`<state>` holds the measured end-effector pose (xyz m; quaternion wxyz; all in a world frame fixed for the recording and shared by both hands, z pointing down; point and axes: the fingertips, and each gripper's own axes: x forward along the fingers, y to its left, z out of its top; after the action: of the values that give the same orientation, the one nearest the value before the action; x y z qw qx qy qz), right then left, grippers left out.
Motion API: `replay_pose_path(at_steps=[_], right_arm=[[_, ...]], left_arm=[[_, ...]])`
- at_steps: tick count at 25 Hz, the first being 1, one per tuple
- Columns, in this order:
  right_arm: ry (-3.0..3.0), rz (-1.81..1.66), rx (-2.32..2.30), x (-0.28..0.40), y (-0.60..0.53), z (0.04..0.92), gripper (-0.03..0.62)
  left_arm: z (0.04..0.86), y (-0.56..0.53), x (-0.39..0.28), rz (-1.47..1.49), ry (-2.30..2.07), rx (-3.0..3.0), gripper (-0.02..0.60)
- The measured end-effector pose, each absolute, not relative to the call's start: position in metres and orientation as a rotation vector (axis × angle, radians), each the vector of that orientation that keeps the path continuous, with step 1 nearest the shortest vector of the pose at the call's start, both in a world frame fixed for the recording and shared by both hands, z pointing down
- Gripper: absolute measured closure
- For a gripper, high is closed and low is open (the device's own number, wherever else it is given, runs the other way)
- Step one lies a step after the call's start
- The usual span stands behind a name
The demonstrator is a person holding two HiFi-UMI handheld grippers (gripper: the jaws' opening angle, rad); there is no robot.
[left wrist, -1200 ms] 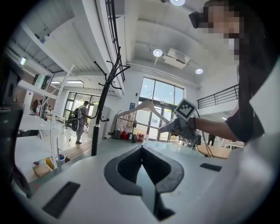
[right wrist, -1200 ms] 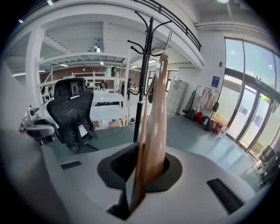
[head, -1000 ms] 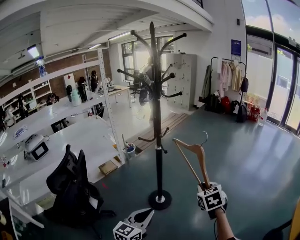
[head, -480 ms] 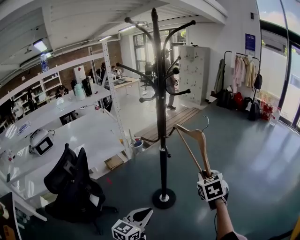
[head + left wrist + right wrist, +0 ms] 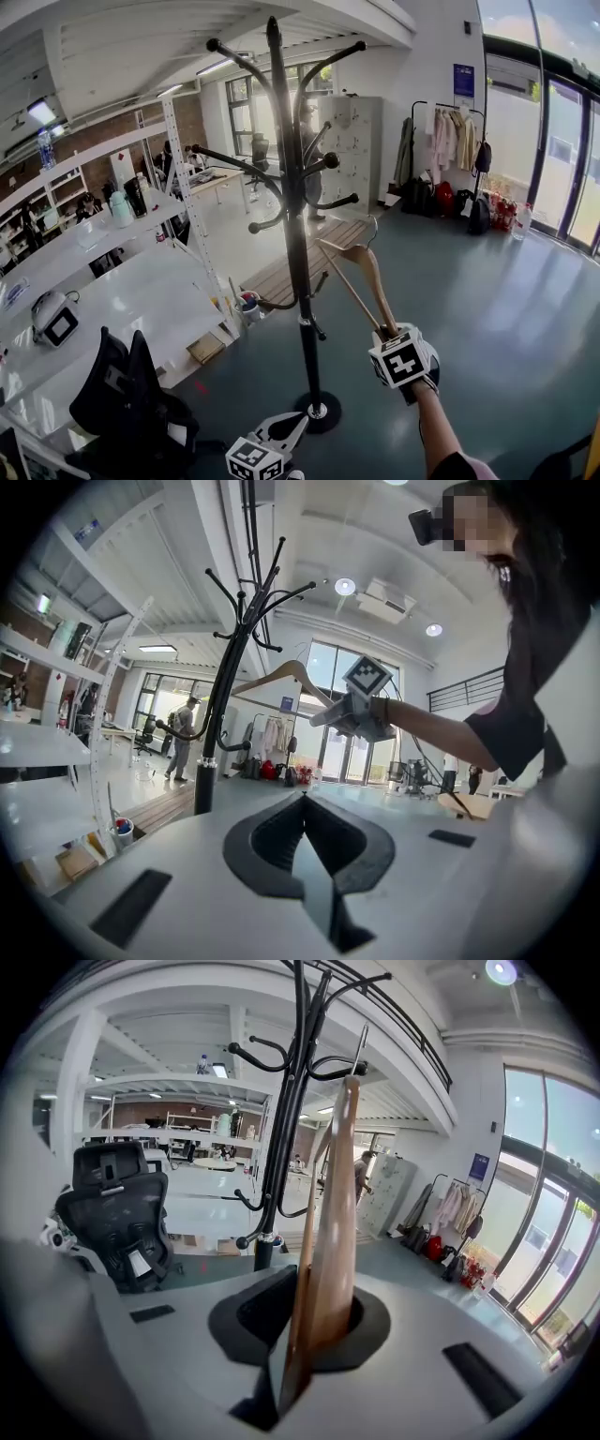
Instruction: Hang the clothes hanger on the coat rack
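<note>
The right gripper clamps the wooden clothes hanger by one arm, holding it raised just beside the black coat rack, its hook seemingly clear of the pegs. The left gripper hangs low, jaws together on nothing

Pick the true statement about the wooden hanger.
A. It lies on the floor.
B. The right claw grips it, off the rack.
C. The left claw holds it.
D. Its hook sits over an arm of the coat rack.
B: the right claw is clamped on the wooden hanger, and in the head view its hook hangs clear of the coat rack.
</note>
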<state>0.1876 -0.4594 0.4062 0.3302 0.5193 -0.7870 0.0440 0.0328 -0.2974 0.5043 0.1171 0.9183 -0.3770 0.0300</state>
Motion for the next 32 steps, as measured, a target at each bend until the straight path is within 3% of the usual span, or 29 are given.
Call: replay_pose_path(at_steps=[14,25,32], right_arm=[[-1.98,0.073,1.349,0.12,-0.54,0.386,0.548],[-1.951,0.16,1.366,0.118,-0.551,0.413,0.548],[-1.996,0.037,1.474,0.113,-0.558,0.411,0.544]], left_arm=[[0.487,-0.383,-0.022,0.017,-1.035,2.722,0.581],[0.493,-0.398,-0.041,0.022,-0.997,2.714,0.581],[0.496,-0.396,-0.039,0.029,-0.973,2.716,0.581]])
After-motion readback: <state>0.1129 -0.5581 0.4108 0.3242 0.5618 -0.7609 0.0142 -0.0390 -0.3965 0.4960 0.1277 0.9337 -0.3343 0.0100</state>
